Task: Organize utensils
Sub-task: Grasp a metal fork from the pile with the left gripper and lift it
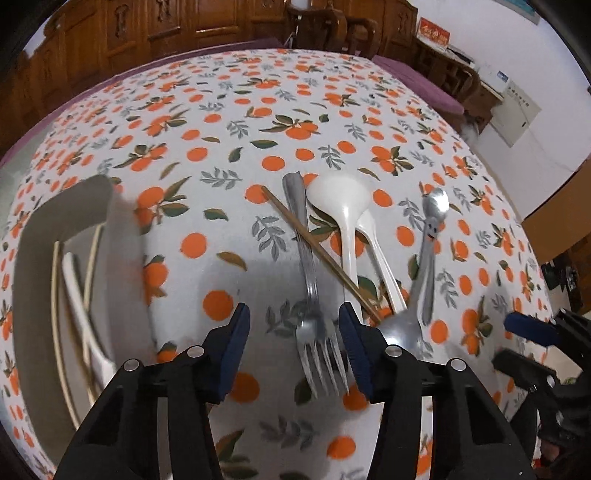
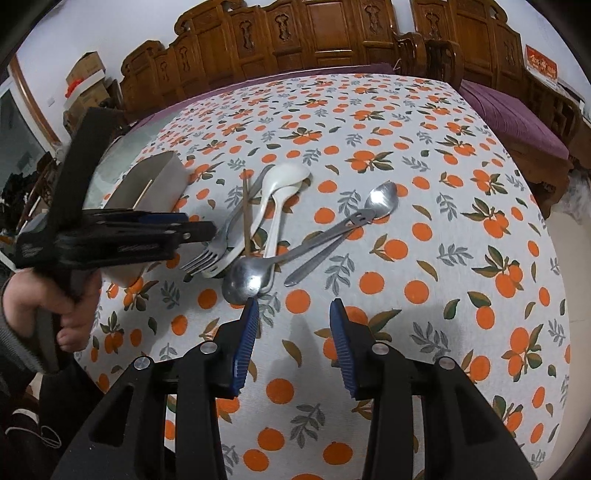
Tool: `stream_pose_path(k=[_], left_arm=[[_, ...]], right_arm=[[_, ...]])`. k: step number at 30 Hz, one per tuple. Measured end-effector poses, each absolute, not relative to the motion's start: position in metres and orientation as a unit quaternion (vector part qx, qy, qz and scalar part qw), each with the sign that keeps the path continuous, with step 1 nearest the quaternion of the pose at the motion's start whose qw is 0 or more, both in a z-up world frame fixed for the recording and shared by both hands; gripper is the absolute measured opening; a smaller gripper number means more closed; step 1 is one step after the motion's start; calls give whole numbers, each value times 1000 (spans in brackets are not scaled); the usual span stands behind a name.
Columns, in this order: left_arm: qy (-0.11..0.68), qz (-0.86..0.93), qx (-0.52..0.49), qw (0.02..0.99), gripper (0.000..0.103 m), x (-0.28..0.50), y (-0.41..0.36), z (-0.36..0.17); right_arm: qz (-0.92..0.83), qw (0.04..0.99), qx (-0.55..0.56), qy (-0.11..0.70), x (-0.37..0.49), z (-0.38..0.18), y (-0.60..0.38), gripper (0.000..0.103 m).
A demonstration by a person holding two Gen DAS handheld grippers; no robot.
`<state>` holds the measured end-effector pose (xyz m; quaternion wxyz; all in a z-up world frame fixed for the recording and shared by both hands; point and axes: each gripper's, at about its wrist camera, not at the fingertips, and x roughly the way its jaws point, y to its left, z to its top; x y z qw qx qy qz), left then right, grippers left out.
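We hold our left gripper [image 1: 293, 325] over the steel fork [image 1: 321, 350]; its blue jaws stand apart, tines between them, pads not pressing. Our right gripper [image 2: 293, 325] hangs released above the orange-print tablecloth [image 2: 424, 221]. The utensil pile, with white plastic spoons [image 2: 280, 192] and a wooden chopstick [image 2: 245, 210], lies toward the table's left edge, beside the grey tray [image 1: 33, 258].

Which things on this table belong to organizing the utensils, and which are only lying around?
For the job: fork, chopstick, white spoons, metal spoons, grey tray.
Just there: orange-print tablecloth, wooden chairs, cardboard boxes.
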<state>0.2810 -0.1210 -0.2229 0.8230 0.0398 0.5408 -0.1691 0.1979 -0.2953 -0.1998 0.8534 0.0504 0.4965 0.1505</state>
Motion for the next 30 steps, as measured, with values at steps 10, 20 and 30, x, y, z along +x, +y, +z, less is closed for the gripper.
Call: stream_pose_path(k=[10,20,30], left_arm=[[545,-153,63,822,25,306,-142,-236],[546,-138,62,824,6,309,-121,-229],[511,-129,35,849,6,296,-91,-195]], right_arm=[[154,853,53,496,202,-204,-300,42],[162,851,48,498,206,-209,-289,43],[178,850,43,494,224,-210,-274,42]])
